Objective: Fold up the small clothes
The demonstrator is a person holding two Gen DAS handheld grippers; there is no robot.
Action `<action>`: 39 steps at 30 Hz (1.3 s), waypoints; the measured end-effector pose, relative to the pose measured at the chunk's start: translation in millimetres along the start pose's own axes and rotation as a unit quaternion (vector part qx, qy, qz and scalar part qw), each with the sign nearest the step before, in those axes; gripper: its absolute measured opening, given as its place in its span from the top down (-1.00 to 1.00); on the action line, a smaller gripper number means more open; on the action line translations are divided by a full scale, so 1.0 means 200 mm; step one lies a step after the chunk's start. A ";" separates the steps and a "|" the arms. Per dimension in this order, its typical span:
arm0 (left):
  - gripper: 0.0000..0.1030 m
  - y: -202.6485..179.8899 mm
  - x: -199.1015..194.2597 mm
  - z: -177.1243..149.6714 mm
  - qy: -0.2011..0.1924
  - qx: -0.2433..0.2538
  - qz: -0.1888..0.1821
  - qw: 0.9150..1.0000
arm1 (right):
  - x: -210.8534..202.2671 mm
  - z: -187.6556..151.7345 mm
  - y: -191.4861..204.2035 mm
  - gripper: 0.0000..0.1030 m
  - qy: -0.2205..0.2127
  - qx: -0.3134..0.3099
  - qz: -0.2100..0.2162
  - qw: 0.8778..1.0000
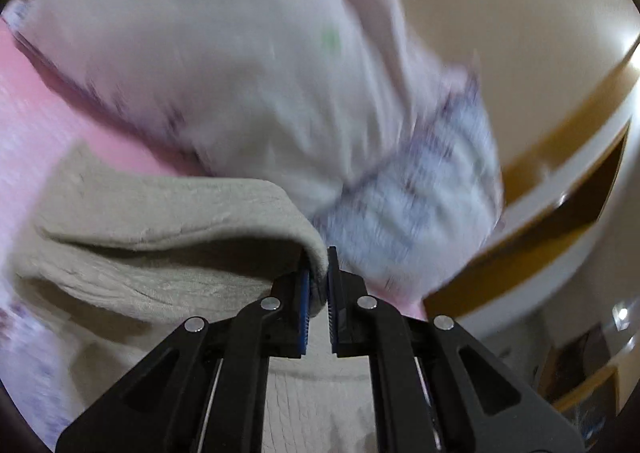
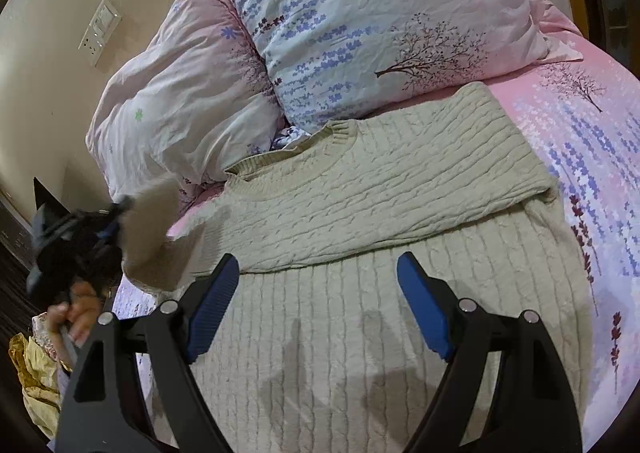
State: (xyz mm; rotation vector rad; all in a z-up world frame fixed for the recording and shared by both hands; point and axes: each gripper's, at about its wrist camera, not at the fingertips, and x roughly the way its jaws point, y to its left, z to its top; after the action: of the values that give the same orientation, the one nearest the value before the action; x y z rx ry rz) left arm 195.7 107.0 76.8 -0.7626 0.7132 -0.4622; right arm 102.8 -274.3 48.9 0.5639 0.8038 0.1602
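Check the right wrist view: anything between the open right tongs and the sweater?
Nothing. In the right wrist view, the right tongs hover open over bare cable-knit sweater.

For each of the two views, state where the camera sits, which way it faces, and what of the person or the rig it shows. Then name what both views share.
Left wrist: sits behind the left gripper, facing blurred pillows and a wall; its fingers pinch a sweater fold.
Right wrist: sits behind the open right gripper, looking down across the bed; the person's left hand shows at left.
Shared: the sweater, the pillows, the left gripper.
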 end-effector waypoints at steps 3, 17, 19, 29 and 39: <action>0.87 -0.01 0.25 -0.16 0.094 0.032 0.039 0.994 | 0.01 0.01 -0.03 -0.58 0.004 0.004 -0.008 1.000; -0.42 0.22 -0.25 -0.14 0.056 0.033 0.047 0.997 | 0.26 0.08 0.61 -0.30 0.042 -0.243 0.031 0.969; -0.41 0.27 -0.32 -0.09 0.029 0.039 0.091 0.995 | 0.37 0.03 0.80 -0.20 0.058 -0.298 0.039 0.952; -0.39 0.37 -0.35 -0.11 0.060 0.162 0.247 0.953 | 0.71 -0.28 1.17 0.11 0.077 -0.492 -0.060 0.865; -0.11 0.47 -0.22 -0.09 0.084 0.157 0.271 0.946 | 0.81 -0.31 1.19 0.52 0.051 -0.525 -0.122 0.841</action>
State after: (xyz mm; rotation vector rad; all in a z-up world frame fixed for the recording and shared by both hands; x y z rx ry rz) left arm 164.2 186.1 14.3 -0.2076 0.9444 -0.1290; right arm 187.9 7.3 38.9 -0.5947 0.7562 0.3631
